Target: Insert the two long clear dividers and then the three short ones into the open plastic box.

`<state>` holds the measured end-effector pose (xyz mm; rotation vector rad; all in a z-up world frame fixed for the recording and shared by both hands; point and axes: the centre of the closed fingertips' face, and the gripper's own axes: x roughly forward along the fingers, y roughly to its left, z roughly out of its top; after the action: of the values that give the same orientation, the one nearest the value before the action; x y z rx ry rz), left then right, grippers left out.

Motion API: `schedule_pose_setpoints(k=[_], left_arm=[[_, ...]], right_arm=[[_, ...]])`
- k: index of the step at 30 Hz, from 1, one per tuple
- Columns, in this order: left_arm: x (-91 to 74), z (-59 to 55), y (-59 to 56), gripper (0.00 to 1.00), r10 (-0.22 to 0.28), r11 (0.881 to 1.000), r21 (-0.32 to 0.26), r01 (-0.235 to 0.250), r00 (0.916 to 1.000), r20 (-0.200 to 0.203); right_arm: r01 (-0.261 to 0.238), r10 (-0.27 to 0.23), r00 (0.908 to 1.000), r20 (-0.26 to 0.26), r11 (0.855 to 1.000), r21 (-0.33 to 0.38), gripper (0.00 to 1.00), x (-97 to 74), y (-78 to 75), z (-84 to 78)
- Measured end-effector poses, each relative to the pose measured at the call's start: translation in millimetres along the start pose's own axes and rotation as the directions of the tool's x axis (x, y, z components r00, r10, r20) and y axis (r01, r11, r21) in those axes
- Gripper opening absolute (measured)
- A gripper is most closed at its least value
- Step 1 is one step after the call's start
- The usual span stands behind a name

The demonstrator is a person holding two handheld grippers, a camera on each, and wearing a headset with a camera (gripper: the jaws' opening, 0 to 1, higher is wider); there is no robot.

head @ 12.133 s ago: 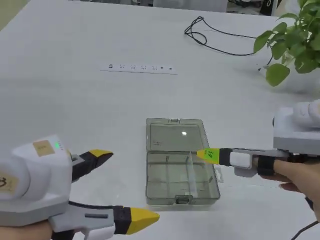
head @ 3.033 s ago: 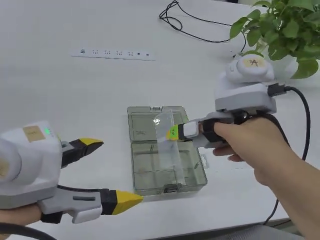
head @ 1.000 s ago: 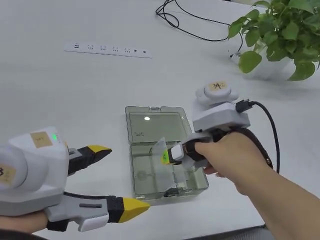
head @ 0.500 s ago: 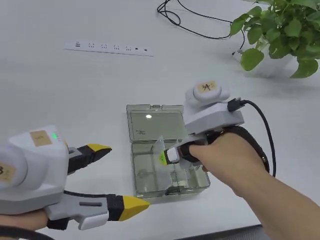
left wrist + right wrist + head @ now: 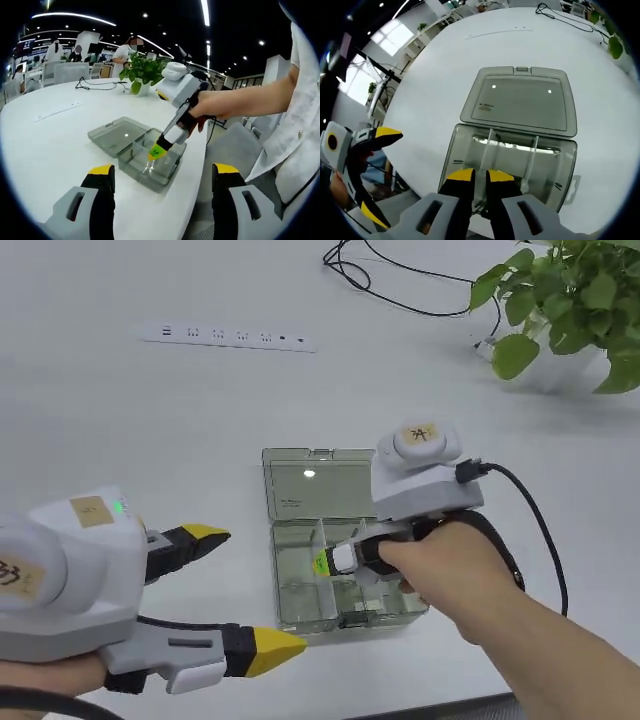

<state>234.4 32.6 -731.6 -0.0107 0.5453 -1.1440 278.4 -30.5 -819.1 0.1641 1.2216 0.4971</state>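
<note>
1. The left gripper (image 5: pixel 240 590) hovers above the table (image 5: pixel 150 420) at 8 o'clock from the box (image 5: pixel 300 618). Its jaws are spread wide and carry nothing. Keep it clear of the box unless the box needs bracing against sliding.

2. The right gripper (image 5: pixel 322 562) enters the box from 4 o'clock. Its jaws are pinched on the top edge of a clear long divider (image 5: pixel 486 150). The divider stands upright inside the tray, running from the front wall towards the hinge at 12 o'clock.

3. A second long divider (image 5: pixel 532 155) stands in the tray at 3 o'clock from the held one, parallel to it. It appears to be seated.

4. Recommended procedure for the step in hand:
   - Align both ends of the held divider with the wall slots; whether they are engaged cannot be told.
   - Press straight down and keep the panel vertical, because a tilted panel is likely to jam or flex.
   - Release only when the top edge sits level with the second divider.

5. The lid (image 5: pixel 318 485) lies open and flat at 12 o'clock, clear of the work.

6. Farther off, a power strip (image 5: pixel 240 337) lies at 11 o'clock. A cable (image 5: pixel 420 295) and a plant (image 5: pixel 570 290) stand at 1 to 2 o'clock, well apart from the box.
</note>
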Motion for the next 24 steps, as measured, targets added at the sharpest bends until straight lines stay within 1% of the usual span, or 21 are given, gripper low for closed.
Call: schedule_pose_setpoints(k=[2, 3, 10, 12, 15, 17, 18, 21, 23, 24], left_arm=[[-0.1, 0.5, -0.6, 0.8, 0.004, 1.0, -0.003, -0.004, 1.0, 0.0], [-0.1, 0.8, -1.0, 0.8, 0.005, 1.0, -0.003, -0.005, 1.0, 0.0], [-1.7, 5.8, -2.9, 0.8, 0.026, 1.0, -0.001, -0.026, 0.9996, 0.007], [-2.7, 7.2, -3.9, 0.8, 0.035, 0.999, -0.002, -0.035, 0.9994, 0.009], [-5.0, 9.2, -5.2, 0.8, 0.05, 0.999, -0.006, -0.05, 0.9987, 0.013], [-6.2, 9.6, -5.7, 0.8, 0.06, 0.998, -0.007, -0.059, 0.9981, 0.013], [-7.1, 9.8, -5.9, 0.8, 0.067, 0.998, -0.007, -0.067, 0.9977, 0.012], [-9.5, 11.1, -6.9, 0.8, 0.08, 0.997, -0.01, -0.08, 0.9967, 0.013], [-11.8, 13.4, -7.6, 0.8, 0.094, 0.996, -0.013, -0.093, 0.9955, 0.017], [-12.8, 14.5, -8.0, 0.8, 0.1, 0.995, -0.012, -0.1, 0.9948, 0.018]], right_arm=[[-0.012, 0.012, 0.9999, 0.004, 1.0, 0.004, 0.11, 1.3, -0.2, -0.7], [-0.024, 0.024, 0.9997, 0.011, 0.999, 0.021, 0.11, 1.7, -0.2, -0.1], [-0.082, 0.081, 0.9952, 0.055, 0.996, 0.024, 0.12, -0.3, 1.0, -0.3], [-0.112, 0.109, 0.9911, 0.077, 0.993, 0.041, 0.13, -2.6, 3.9, 0.9], [-0.139, 0.134, 0.9861, 0.098, 0.989, 0.047, 0.15, -8.4, 6.4, 2.5], [-0.149, 0.144, 0.9842, 0.102, 0.988, 0.04, 0.16, -11.6, 7.1, 2.7], [-0.158, 0.153, 0.9819, 0.111, 0.987, 0.037, 0.17, -14.6, 7.7, 3.5], [-0.172, 0.166, 0.9775, 0.129, 0.984, 0.034, 0.21, -20.7, 7.2, 5.7], [-0.18, 0.174, 0.974, 0.144, 0.983, 0.024, 0.22, -28.4, 6.2, 8.5], [-0.197, 0.192, 0.9678, 0.163, 0.98, 0.018, 0.22, -33.3, 8.1, 11.9]])
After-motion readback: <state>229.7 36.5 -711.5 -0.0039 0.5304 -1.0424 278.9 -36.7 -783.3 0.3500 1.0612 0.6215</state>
